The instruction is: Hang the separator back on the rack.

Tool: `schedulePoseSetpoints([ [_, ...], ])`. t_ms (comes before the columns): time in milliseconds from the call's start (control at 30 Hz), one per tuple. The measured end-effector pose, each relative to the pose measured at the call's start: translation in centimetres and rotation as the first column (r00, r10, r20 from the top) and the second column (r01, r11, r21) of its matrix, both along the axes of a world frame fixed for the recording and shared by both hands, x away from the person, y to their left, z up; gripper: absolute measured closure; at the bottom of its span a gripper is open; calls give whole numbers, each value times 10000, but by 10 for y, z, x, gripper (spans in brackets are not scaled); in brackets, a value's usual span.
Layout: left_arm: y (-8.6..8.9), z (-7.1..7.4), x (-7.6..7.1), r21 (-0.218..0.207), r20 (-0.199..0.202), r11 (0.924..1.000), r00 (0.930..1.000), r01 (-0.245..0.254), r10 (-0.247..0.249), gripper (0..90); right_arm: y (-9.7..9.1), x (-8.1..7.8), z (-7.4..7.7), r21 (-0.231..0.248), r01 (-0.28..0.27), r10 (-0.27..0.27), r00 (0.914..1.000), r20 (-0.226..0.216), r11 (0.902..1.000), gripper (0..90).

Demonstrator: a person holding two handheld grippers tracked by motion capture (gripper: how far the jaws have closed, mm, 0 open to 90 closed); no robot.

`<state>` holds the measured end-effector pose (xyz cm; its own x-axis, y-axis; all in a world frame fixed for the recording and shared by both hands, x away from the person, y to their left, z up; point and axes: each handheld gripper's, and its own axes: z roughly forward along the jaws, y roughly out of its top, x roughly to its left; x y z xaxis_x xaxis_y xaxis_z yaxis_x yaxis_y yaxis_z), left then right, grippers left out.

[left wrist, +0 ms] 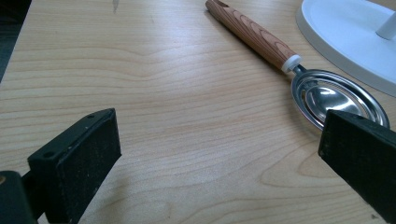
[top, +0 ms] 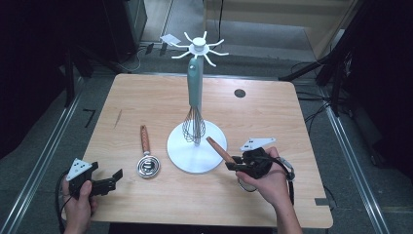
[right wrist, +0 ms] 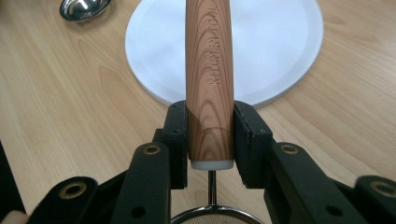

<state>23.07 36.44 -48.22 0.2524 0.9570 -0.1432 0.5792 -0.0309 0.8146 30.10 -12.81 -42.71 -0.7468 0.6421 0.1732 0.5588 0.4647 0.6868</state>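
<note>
Right gripper [top: 233, 164], lower right of centre in the high view, clenched on the wooden handle [right wrist: 209, 88] of a strainer-type utensil. In the right gripper view, both pads pressed flat against the handle just above its white collar; handle running straight up the middle of the frame, stamped lettering down its side. A thin wire stem and a round mesh rim [right wrist: 212, 215] at the bottom edge, probably a small sieve, though mostly cut off. Handle tip over the near edge of the white round base [top: 181, 155] of the utensil stand [top: 195, 83].

Left gripper [top: 113, 179], lower left of the high view, released: jaws wide apart, nothing between them, bare table [top: 146, 97] beneath. Just ahead of it, a wood-handled steel scoop [top: 147, 163] lying flat, bowl near the base's left rim, handle pointing to the upper frame.

Whisk [top: 194, 124] hanging upright from the stand's white hooks, centre of frame.
</note>
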Motion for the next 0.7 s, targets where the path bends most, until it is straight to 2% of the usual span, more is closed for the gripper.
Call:
schedulePoseSetpoints([
  [100, 0, 0, 0, 30, 2, 10000, 10000, -18, 18, 0, -3, -1, 2, 129, 214, -216, 9997, 128, 9997, 704],
  [267, 0, 0, 0, 4, 3, 10000, 10000, 1, -1, 0, -7, -2, 8, 551, 540, -575, 9963, 633, 9970, 704],
  [433, 0, 0, 0, 23, 4, 10000, 10000, 16, -16, 0, -10, -4, 13, 946, 835, -941, 9890, 1142, 9920, 704],
  [533, 0, 0, 0, 21, 5, 10000, 10000, 27, -27, 0, -10, -6, 16, 1182, 984, -1136, 9851, 1293, 9881, 704],
  [567, 0, 0, 0, 23, 6, 10000, 10000, 26, -26, 0, -11, -7, 18, 1392, 1118, -1321, 9804, 1465, 9839, 704],
  [700, 0, 0, 0, 22, 2, 10000, 10000, 23, -23, 0, -12, -9, 21, 1635, 1217, -1495, 9740, 1704, 9790, 704],
])
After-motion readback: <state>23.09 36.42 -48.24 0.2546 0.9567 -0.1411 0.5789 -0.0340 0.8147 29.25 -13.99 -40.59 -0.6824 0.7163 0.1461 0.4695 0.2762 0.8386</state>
